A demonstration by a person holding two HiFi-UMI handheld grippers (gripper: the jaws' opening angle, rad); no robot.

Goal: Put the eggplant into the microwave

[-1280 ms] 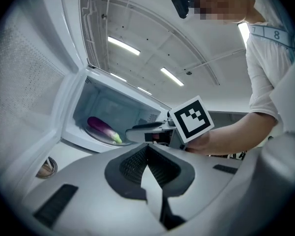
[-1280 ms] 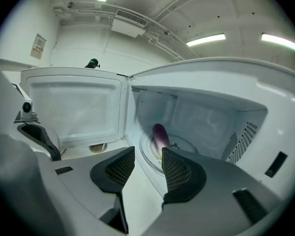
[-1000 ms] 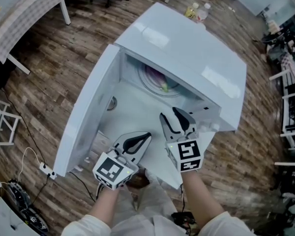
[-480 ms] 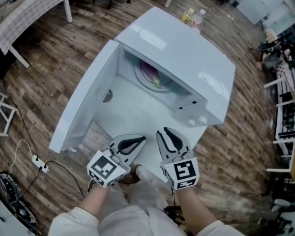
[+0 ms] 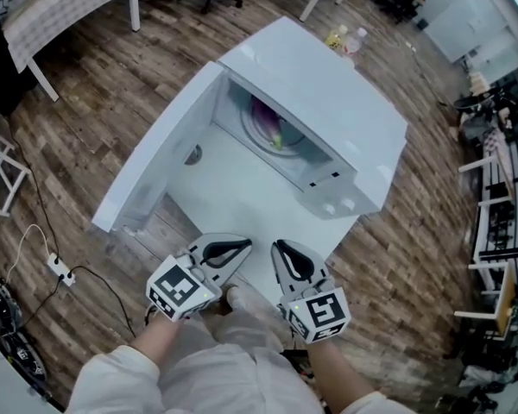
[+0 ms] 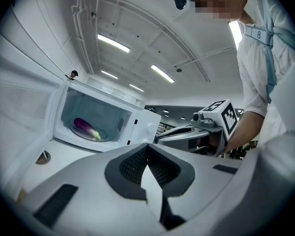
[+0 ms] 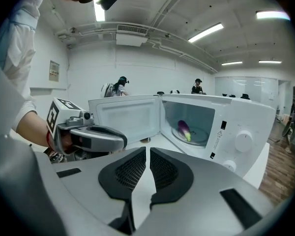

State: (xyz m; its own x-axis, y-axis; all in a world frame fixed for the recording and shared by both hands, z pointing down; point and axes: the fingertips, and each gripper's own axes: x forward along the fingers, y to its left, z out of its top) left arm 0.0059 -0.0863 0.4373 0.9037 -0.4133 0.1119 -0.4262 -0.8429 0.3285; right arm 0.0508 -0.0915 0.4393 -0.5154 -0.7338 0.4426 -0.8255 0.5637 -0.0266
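Inside the open microwave (image 5: 328, 97) lies the eggplant (image 5: 266, 121).

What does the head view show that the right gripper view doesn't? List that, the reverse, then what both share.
Head view only: the wooden floor, a power strip on it, and two bottles beyond the microwave. Right gripper view only: ceiling lights and two people in the background. Both: the white microwave with its door open, the eggplant lying inside, the left gripper, and the right gripper, whose jaws have just been closing with nothing between them.
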